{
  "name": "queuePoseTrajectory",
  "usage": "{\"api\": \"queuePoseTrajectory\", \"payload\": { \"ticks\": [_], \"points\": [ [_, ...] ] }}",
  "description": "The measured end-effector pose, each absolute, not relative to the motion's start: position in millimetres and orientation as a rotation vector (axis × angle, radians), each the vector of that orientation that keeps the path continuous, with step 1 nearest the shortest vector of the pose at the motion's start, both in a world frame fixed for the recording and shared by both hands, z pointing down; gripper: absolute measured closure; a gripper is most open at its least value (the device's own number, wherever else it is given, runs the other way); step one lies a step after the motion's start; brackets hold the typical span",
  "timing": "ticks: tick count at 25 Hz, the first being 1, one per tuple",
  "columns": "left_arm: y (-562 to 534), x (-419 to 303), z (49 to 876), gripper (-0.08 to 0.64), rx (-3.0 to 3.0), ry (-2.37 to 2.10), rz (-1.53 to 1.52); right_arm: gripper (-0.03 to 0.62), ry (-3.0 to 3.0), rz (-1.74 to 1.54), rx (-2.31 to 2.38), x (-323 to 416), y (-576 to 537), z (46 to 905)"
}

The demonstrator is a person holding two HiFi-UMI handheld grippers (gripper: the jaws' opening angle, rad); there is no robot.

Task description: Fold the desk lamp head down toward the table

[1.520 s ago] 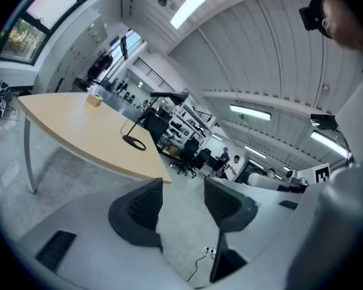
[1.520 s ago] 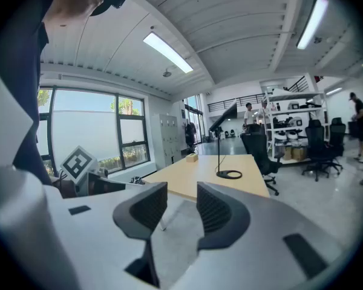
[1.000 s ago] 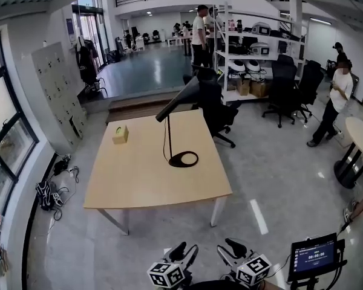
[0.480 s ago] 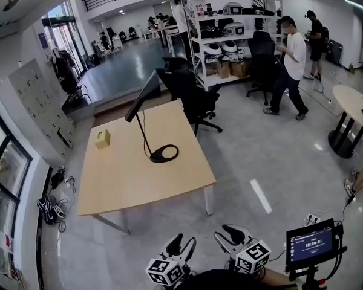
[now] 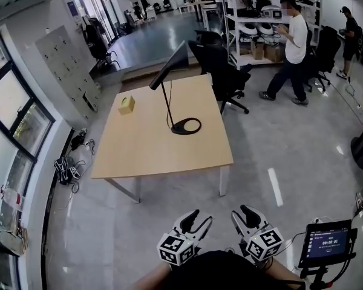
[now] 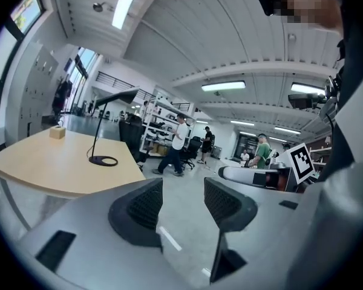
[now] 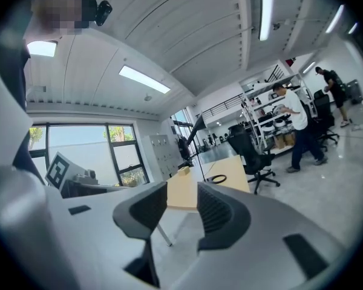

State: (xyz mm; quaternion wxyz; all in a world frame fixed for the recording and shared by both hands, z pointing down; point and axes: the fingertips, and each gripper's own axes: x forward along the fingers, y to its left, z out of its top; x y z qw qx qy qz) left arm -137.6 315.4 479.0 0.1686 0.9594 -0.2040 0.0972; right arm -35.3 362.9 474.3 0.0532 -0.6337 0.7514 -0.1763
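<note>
Both empty, jaws apart, the left gripper (image 5: 199, 217) and right gripper (image 5: 242, 212) hover well short of the table (image 5: 139, 156), where the desk lamp (image 5: 168, 98) likely wants its base (image 5: 186, 126) steadied and its raised head (image 5: 169, 65) pressed down slowly.

A pale wooden table (image 5: 145, 144) stands on the glossy grey floor (image 5: 278, 162) of an open workshop hall. Tall black-framed windows (image 5: 12, 110) line the left wall, with a grey locker bank (image 5: 66, 71) farther along it and cables (image 5: 69, 164) heaped on the floor below. A black office chair (image 5: 224, 77) sits at the table's far edge; another chair (image 5: 325, 44) stands near white shelves (image 5: 257, 17) stacked with equipment. A person in a white shirt (image 5: 295, 38) walks past the shelves. A low step (image 5: 133, 76) leads up to a darker, shinier floor running deep into the hall. Strip lights (image 6: 222, 86) glow on the ribbed white ceiling (image 6: 187, 35).
</note>
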Motion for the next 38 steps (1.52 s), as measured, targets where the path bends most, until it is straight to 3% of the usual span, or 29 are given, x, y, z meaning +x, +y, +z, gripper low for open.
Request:
{"api": "queuePoseTrajectory", "payload": {
  "ticks": [26,38],
  "points": [
    [348.7,-113.0,508.4,0.336,2.582,-0.628,0.328,0.436,2.324,-0.685,-1.934,-3.9,392.0,504.8],
    [228.3,-51.8,512.2,0.336,2.593,-0.595,0.255,0.436,2.340,-0.615,-1.998,55.1,273.7,503.9]
  ]
}}
